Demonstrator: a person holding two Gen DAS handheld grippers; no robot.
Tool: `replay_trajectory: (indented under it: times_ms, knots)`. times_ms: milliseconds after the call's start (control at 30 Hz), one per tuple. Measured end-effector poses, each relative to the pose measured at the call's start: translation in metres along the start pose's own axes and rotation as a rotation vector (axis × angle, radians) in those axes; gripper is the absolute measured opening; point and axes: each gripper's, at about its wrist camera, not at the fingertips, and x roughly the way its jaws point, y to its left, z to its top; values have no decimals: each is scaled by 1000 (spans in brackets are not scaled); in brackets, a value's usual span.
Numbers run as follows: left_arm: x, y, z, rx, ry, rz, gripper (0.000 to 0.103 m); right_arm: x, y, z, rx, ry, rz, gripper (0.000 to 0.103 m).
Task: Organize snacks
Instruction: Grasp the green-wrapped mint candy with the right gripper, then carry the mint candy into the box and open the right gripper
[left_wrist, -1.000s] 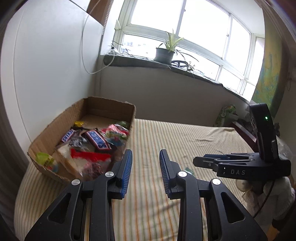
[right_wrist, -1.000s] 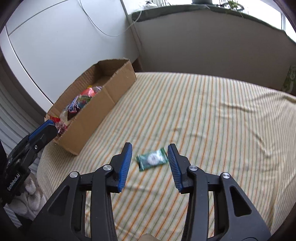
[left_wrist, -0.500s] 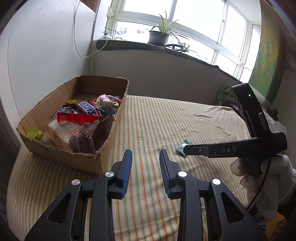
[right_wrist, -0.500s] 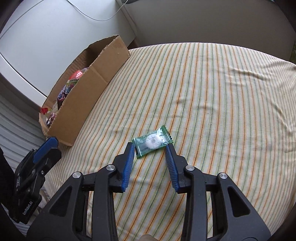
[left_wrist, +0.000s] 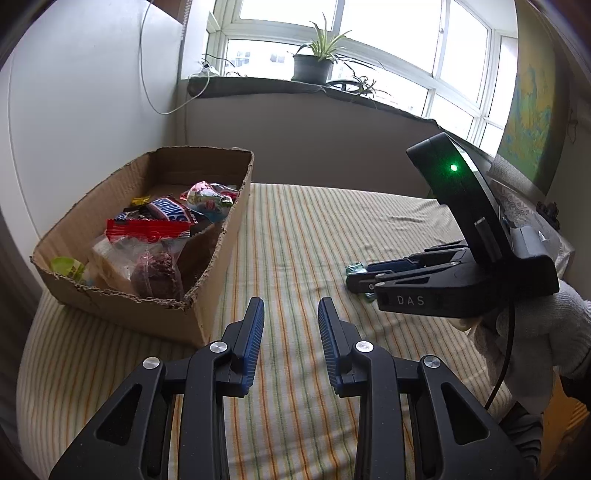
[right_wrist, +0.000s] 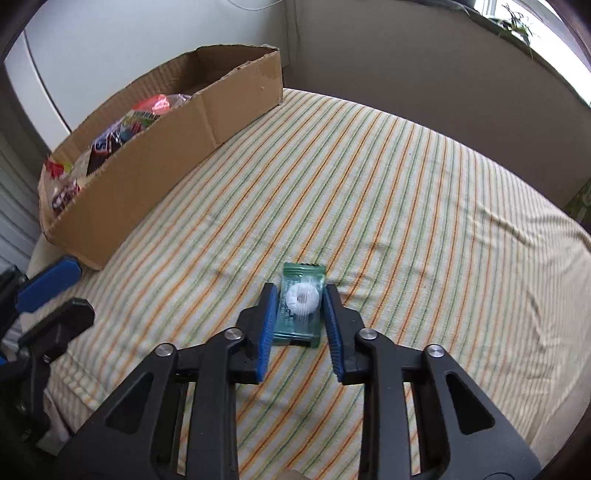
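A striped bedcover (right_wrist: 406, 192) fills most of both views, with a long cardboard box (right_wrist: 159, 162) lying along its far left edge, against a white wall. The box holds a heap of wrapped snacks (left_wrist: 162, 229); its near wall hides most of them in the right wrist view, and the smaller wrappers are hard to read.

The right gripper (right_wrist: 300, 306) is tipped steeply down at the cover. Its jaws have just been closing, and the blue pads now press both long edges of a green candy packet (right_wrist: 301, 295), a white ring sweet showing through the wrapper. The packet lies flat on the cover, well apart from the box. In the left wrist view that gripper's fingers hide nearly all of the packet, and a white-gloved hand (left_wrist: 532, 332) carries it, cut off by the frame edge.

The left gripper (left_wrist: 291, 314) hangs slanted down over the cover just beside the box's near corner, its jaws narrowly parted with nothing between them.
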Motion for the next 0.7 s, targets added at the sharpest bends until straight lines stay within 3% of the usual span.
replay_trajectory:
  times_ms: [367,700]
  knots:
    - [3,0,-1,2,10,6,29,-10,0,-2,-4,-3,28,22]
    - [3,-1,-2,6,12,6,29,-50,16,32,-35,-123,74,22]
